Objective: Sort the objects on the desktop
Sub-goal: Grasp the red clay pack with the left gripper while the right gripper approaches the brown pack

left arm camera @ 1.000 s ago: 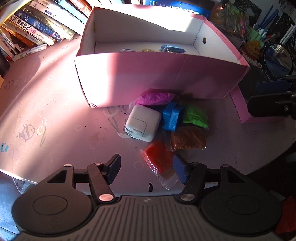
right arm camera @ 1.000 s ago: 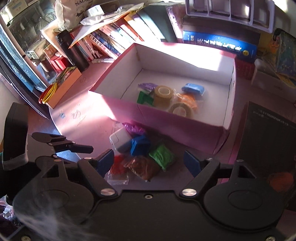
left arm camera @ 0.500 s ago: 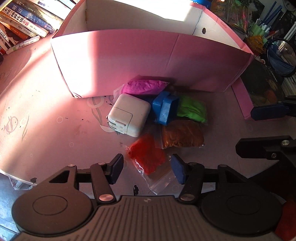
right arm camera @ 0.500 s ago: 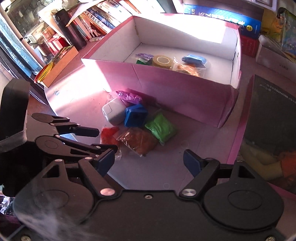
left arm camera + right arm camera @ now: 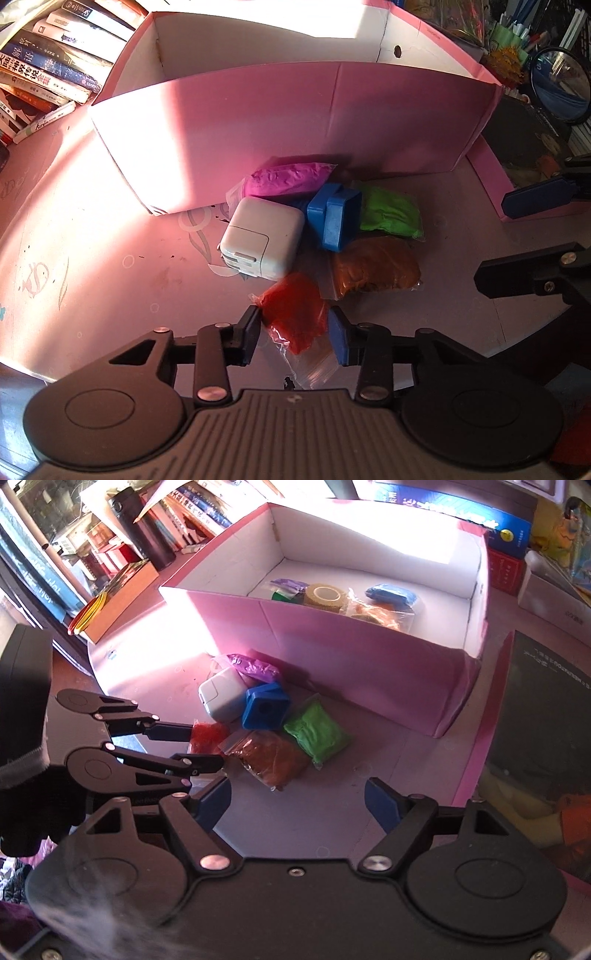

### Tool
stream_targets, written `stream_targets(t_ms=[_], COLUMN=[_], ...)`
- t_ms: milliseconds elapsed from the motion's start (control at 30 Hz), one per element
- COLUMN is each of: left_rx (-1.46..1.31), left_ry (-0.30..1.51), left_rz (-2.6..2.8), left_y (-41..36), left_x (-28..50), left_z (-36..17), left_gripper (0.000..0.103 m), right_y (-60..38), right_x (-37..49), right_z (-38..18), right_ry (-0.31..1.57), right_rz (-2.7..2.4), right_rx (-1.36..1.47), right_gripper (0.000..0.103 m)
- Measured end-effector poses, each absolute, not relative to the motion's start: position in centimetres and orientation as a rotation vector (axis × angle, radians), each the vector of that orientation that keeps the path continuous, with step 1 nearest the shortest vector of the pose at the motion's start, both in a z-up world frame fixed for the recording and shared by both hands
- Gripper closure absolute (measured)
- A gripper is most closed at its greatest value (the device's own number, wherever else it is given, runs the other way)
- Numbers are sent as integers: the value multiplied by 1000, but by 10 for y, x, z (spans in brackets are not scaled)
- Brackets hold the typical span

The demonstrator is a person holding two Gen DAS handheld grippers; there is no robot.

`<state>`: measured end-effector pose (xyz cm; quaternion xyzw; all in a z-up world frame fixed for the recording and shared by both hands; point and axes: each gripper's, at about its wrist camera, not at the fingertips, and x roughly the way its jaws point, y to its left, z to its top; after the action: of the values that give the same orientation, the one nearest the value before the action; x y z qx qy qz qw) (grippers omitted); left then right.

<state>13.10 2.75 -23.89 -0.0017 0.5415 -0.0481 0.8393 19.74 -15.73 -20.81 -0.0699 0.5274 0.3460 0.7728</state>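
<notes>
Red pouch (image 5: 293, 319) is lying flat on the bench (image 5: 110, 266), nearest piece of the small heap in front of the pink box (image 5: 295, 122). Its long axis is running roughly 11 to 5 o'clock in the left wrist view, with a clear zip-bag tail trailing toward 5.

Left gripper (image 5: 294, 334) is sitting right over it: jaws are spread, one pad on each flank of the pouch, close beside it but not visibly pinching yet. The pouch is poking out toward 12 o'clock from between them.

White charger (image 5: 262, 242) is lying just beyond at 11 o'clock, brown pouch (image 5: 375, 267) at 1 o'clock, both close enough to get nudged.

Right gripper (image 5: 297, 805) is hanging further back, jaws spread wide and holding nothing; the heap is lying at its 11 o'clock. Left is clearly the nearer one; squeezing shut looks like the next call.
</notes>
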Motion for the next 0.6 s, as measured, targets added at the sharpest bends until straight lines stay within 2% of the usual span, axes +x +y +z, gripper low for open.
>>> stream_targets(t_ms=[167,300,333,467,600], left_rx=[-49,-86,-98,-113,-120], left_ry=[1146,1139,1137,1127,1113], left_rz=[-105,-118,-122,-134,-138], left_y=[41,49,50,57,60], left_x=[128,125,124,121,128], left_z=[-233,-227,-225,-222,-210], left_gripper=[79,81,82,85,85], right_y=[-148,-141,-140,-137,-134], right_x=[196,196,196,196,195], right_z=[-215,-223,-225,-232,-235], right_ry=[1132,1130,1131,1140,1136], right_rz=[777,789,791,794,803], right_rx=[-202,-255,-265,-295,-311], right_gripper=[24,30,35,44,45])
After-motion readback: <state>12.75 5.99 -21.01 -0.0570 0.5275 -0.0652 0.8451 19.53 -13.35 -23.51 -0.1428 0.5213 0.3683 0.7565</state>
